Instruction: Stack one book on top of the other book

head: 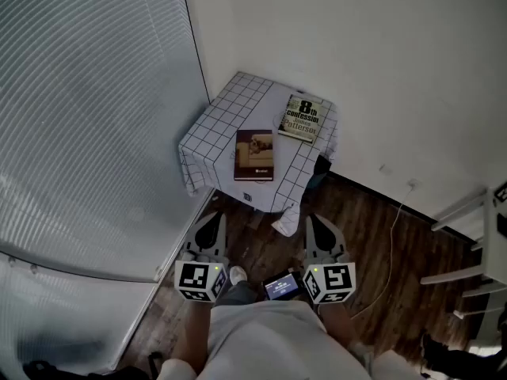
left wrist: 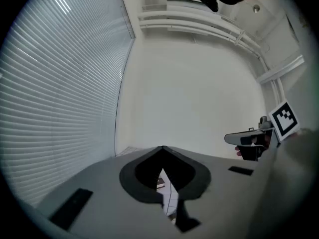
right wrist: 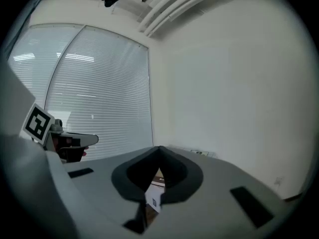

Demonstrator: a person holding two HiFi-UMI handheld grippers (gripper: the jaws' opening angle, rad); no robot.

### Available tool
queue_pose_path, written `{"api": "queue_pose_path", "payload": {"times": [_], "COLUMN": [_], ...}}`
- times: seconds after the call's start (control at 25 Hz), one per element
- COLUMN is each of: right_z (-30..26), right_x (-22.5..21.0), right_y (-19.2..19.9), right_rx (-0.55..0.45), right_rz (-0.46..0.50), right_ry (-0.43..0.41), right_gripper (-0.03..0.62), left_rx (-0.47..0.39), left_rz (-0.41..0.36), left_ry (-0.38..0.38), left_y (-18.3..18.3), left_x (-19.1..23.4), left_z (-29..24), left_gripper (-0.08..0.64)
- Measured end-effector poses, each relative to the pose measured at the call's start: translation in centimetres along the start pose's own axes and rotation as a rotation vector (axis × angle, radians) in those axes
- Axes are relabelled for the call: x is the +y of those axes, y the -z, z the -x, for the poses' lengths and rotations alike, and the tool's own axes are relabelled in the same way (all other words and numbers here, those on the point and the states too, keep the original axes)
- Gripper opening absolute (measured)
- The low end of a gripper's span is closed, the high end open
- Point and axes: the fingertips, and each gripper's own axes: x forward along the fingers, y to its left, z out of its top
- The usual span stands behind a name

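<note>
A dark red book (head: 254, 154) lies flat near the front of a small table under a white checked cloth (head: 218, 125). A second book (head: 304, 118) with a pale cover and big black lettering lies at the table's far right corner, apart from the first. My left gripper (head: 211, 229) and right gripper (head: 321, 230) hang side by side over the wooden floor, well short of the table. Both have their jaws pressed together with nothing between them. Through the slit of the left gripper (left wrist: 162, 159) a sliver of the dark red book (left wrist: 159, 183) shows.
The table stands in a corner between a window with closed blinds (head: 87, 117) and a white wall (head: 380, 62). A cable (head: 390, 244) runs over the dark wooden floor (head: 388, 267) at the right. White shelf or chair parts (head: 475, 236) stand at the far right.
</note>
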Motion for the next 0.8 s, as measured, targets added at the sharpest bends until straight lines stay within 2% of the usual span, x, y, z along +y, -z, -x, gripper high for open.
{"api": "queue_pose_path", "payload": {"times": [0.28, 0.8], "right_z": [-0.9, -2.0], "right_x": [-1.0, -2.0], "right_y": [-0.2, 0.4], "right_rx": [-0.021, -0.035], "right_rz": [-0.001, -0.094], "right_ry": [0.005, 0.003], "right_gripper": [0.007, 0.008], "left_rx": [-0.016, 0.008], "left_rz": [-0.055, -0.063], "left_ry": [-0.005, -0.018], "left_y": [-0.4, 0.2], "left_x": [-0.3, 0.4], "left_z": [-1.2, -2.2], "left_gripper": [0.006, 0.006]}}
